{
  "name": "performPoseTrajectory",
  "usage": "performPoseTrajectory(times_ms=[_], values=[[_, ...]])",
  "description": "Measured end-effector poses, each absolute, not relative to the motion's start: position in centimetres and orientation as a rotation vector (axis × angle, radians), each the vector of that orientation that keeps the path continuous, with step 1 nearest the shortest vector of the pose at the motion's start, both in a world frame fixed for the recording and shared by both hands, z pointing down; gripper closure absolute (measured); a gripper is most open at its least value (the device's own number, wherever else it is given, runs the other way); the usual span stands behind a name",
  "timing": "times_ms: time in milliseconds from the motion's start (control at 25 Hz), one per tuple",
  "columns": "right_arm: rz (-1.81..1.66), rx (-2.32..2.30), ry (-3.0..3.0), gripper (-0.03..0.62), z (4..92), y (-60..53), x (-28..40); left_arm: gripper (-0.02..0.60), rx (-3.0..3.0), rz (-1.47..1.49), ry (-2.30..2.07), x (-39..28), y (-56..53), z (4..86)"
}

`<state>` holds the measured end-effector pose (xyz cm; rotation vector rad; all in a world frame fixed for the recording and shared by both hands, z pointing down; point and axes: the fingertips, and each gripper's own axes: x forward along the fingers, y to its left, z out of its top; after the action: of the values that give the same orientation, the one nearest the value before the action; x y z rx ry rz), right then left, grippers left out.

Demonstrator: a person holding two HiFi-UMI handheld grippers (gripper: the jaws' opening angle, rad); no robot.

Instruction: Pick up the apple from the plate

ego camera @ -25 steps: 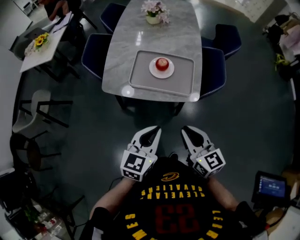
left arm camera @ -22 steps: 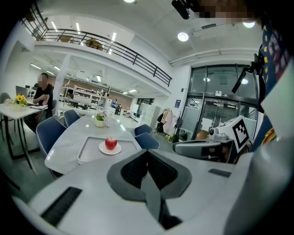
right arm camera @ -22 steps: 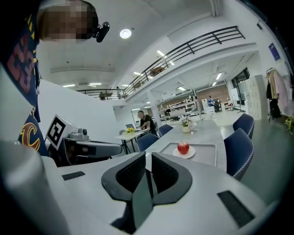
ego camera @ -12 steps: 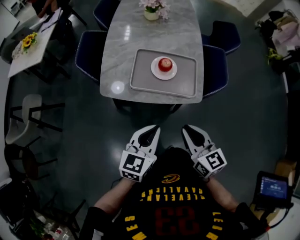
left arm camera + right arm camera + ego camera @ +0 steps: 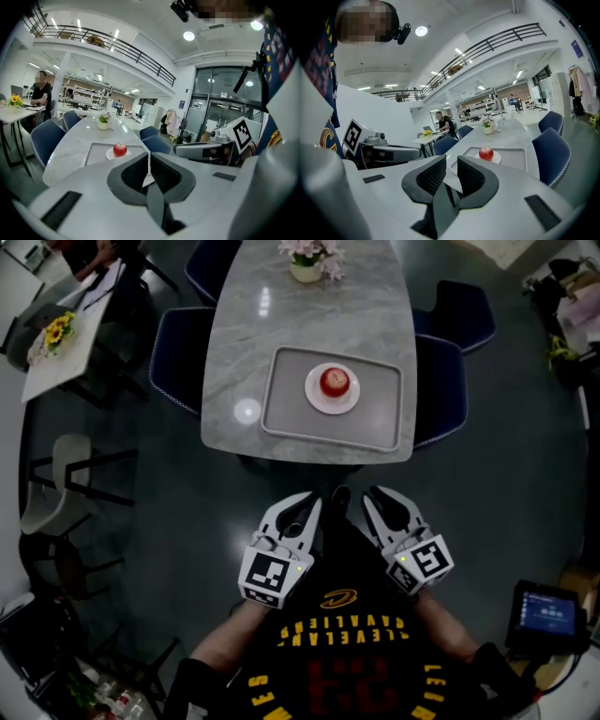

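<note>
We count one apple (image 5: 335, 382), one plate (image 5: 316, 401), one tray (image 5: 289, 401) and one flower pot (image 5: 307, 261). Worktops, we make it two: the marble worktop (image 5: 246, 338) and a small white worktop (image 5: 77, 357). Four blue chairs (image 5: 176, 357) round the marble one. And two tools, left tool (image 5: 307, 498) and right tool (image 5: 375, 496).

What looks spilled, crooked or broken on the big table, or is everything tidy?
Nothing stands out. The apple sits on its white plate, the plate lies flat inside the gray tray, and the flower pot stands upright at the far end.
</note>
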<state>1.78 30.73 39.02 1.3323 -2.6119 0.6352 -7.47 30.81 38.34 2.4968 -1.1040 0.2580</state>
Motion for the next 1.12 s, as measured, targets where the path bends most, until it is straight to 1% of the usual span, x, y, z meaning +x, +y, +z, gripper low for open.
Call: performPoseTrajectory(times_ms=[40,160,240,320,400,680,1120], values=[[0.637,1.316,-2.627,0.531,39.0,29.3,1.8,0.578,2.495,0.273,-1.120,-7.4,29.6,38.2],[0.615,1.271,-2.674,0.530,38.7,25.3,2.4,0.551,2.489,0.304,-1.174,-6.9,26.3,37.8],[0.585,1.258,-2.697,0.530,38.4,24.6,2.8,0.543,2.486,0.313,-1.203,-6.6,25.9,37.6],[0.597,1.253,-2.712,0.521,38.6,24.8,3.3,0.509,2.482,0.321,-1.229,-6.3,26.0,37.7],[0.602,1.240,-2.729,0.508,38.8,24.4,4.0,0.492,2.473,0.324,-1.246,-5.6,25.6,37.8],[0.631,1.113,-2.783,0.508,38.2,18.9,6.5,0.491,2.422,0.309,-1.279,-2.6,20.7,36.6],[0.770,1.097,-2.758,0.508,40.0,16.0,7.8,0.491,2.362,0.355,-1.322,-2.4,17.8,37.4]])
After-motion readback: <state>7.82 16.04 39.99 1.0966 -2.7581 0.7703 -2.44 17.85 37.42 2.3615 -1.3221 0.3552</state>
